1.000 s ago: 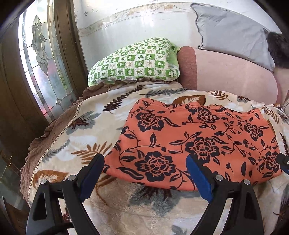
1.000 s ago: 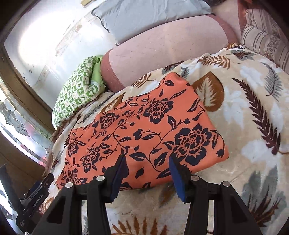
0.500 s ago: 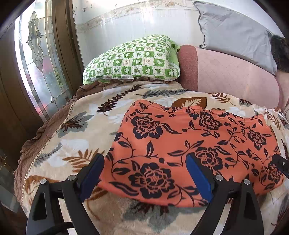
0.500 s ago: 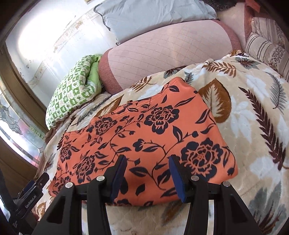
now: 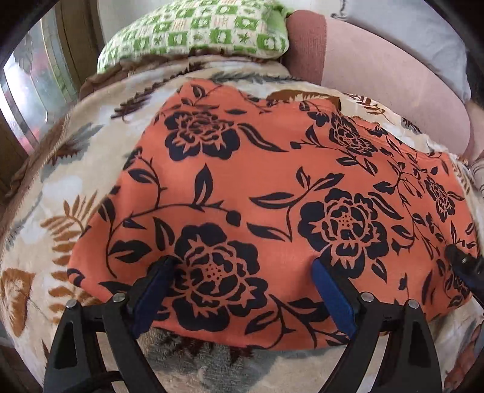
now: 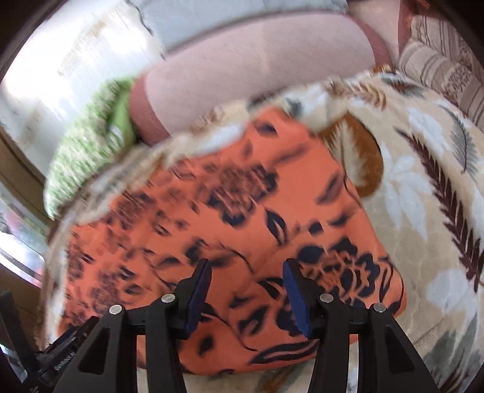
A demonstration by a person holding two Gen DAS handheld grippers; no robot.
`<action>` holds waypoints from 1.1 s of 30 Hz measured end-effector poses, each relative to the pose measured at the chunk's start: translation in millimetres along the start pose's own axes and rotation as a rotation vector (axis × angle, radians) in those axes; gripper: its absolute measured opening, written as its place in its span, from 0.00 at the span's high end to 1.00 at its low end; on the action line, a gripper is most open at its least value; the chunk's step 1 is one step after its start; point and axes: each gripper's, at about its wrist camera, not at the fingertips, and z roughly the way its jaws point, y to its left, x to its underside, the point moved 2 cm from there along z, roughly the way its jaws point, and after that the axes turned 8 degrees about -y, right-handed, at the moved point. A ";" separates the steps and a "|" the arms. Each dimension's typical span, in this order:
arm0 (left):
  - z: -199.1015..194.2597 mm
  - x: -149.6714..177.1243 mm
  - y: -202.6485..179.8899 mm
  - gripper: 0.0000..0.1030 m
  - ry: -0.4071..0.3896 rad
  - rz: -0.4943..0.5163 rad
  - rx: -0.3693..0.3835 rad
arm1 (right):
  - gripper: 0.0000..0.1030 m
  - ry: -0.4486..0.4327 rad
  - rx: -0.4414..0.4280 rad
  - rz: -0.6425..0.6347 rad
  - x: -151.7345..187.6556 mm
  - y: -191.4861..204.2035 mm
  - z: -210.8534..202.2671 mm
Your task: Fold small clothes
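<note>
An orange garment point(image 5: 272, 187) with a dark floral print lies flat on a leaf-patterned blanket point(image 5: 60, 187). My left gripper point(image 5: 242, 266) hangs open over its near left part, blue pads spread wide, nothing between them. In the right wrist view, which is blurred, the same garment point(image 6: 257, 217) fills the middle. My right gripper point(image 6: 246, 267) stands open above its near right part, close to the near edge. The right gripper's tip shows at the right edge of the left wrist view. The left gripper shows at the lower left of the right wrist view.
A green checked pillow point(image 5: 196, 33) and a pink bolster point(image 5: 378, 66) lie behind the garment, with a grey pillow point(image 5: 423, 27) beyond. A striped cushion point(image 6: 444, 57) sits at the far right. A glass-paned door point(image 5: 27, 90) stands to the left of the bed.
Both grippers have come down and forward over the garment, which now looms larger in both views. Their jaws keep the same spread.
</note>
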 end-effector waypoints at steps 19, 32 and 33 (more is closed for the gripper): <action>-0.5 2.6 -4.7 0.09 -0.024 0.025 -0.029 | 0.48 -0.032 0.065 0.041 -9.2 -25.8 -7.4; -20.8 9.1 7.0 0.09 -0.052 0.041 -0.045 | 0.48 -0.137 0.005 -0.004 -8.6 -6.6 -33.6; -24.0 10.5 11.7 0.09 -0.059 0.035 -0.052 | 0.48 -0.140 -0.004 -0.011 -7.0 -3.3 -36.1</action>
